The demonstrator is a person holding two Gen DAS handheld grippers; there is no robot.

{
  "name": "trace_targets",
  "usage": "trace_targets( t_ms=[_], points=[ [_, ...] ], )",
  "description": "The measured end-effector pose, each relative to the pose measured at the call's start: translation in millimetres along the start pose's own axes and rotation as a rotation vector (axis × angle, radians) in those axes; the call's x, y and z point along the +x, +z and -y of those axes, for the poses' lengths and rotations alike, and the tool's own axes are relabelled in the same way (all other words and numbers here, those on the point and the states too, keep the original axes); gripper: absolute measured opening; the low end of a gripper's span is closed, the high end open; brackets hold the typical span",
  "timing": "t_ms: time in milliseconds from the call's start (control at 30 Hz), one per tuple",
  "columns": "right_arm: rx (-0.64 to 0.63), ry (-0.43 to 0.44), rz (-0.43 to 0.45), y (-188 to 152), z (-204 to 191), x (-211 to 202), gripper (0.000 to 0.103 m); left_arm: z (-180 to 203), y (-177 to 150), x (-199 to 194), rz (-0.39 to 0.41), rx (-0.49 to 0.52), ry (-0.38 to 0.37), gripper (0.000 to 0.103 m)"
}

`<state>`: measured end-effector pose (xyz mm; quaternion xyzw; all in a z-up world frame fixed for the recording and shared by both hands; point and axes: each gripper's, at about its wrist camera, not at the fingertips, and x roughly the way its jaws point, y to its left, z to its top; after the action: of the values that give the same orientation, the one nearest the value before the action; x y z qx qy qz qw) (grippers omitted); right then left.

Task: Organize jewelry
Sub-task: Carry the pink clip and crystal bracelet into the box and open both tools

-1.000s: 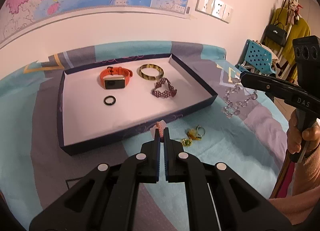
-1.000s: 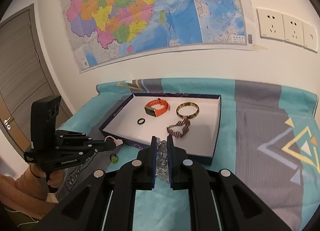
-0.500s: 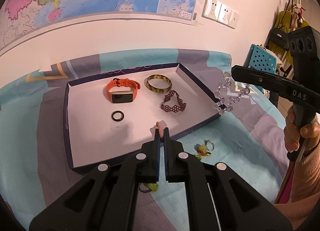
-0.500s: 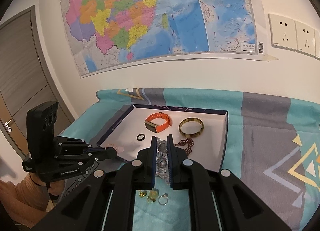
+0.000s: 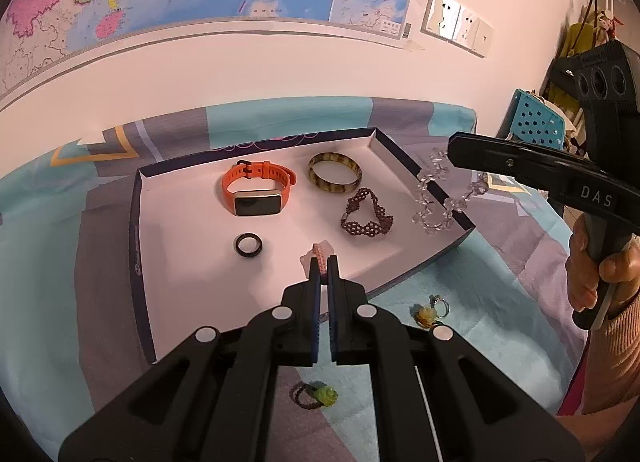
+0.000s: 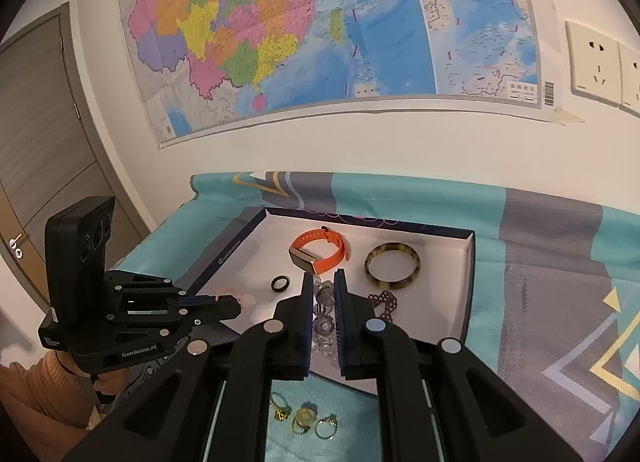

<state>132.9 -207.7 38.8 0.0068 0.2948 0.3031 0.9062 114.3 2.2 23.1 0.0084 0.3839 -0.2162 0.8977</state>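
Observation:
A shallow navy box (image 5: 138,246) with a white floor holds an orange smartwatch (image 5: 256,192), a striped bangle (image 5: 335,173), a dark beaded bracelet (image 5: 367,218) and a black ring (image 5: 249,245). My left gripper (image 5: 324,262) is shut on a pink braided bracelet (image 5: 320,256), held over the box's near part. My right gripper (image 6: 323,282) is shut on a clear crystal bracelet (image 6: 325,320), which hangs over the box's right wall in the left wrist view (image 5: 434,198).
Gold rings (image 6: 304,420) and a ring with a green bead (image 5: 316,396) lie on the teal and grey cloth (image 6: 540,254) in front of the box. A map-covered wall (image 6: 320,42) stands behind. A blue chair (image 5: 536,122) and a door (image 6: 36,134) flank the table.
Both grippers have lifted and moved over the box: the left with the pink bracelet, the right with the crystal bracelet raised off the cloth to the box's right wall.

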Motion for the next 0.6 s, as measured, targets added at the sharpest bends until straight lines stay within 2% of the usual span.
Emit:
trace_targets(
  t_ms=[600],
  points=[
    [0.014, 0.001, -0.047, 4.2, 5.5, 30.9, 0.008, -5.2, 9.4, 13.0, -0.020, 0.002, 0.020, 0.004]
  ],
)
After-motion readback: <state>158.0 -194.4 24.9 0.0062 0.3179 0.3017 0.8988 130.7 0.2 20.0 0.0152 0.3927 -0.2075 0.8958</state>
